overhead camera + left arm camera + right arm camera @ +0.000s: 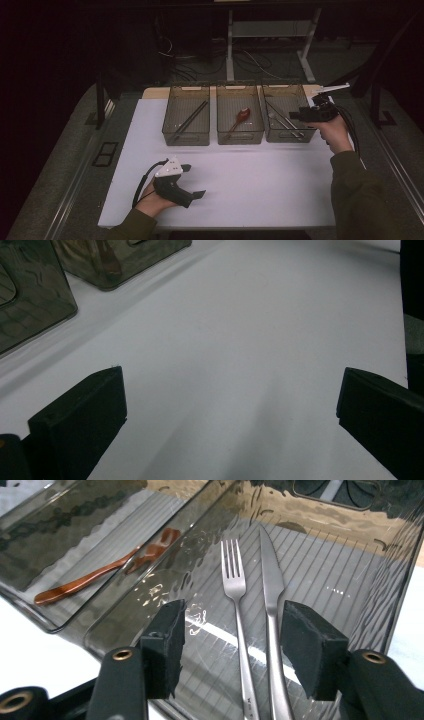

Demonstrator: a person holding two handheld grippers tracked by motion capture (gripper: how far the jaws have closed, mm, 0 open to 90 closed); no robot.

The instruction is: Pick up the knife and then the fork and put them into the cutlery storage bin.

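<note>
The fork and the knife lie side by side, flat on the ribbed floor of the right bin, which stands on the bench at the right end of a row of three clear bins. Both pieces look like polished steel: stiff, not fragile, rather light, but thin and probably slippery. I think the best place to take one is across the handle, near the middle, so it does not tip; because they lie flat and close together, picking only one could be difficult.

The right gripper hangs over the near end of this bin. Its jaws stand about half apart, with the two handles seen between them below, but the pads press on nothing and it holds nothing.

The left gripper rests low over the bare bench, well apart from the bins, with its jaws wide apart and nothing between them.
</note>
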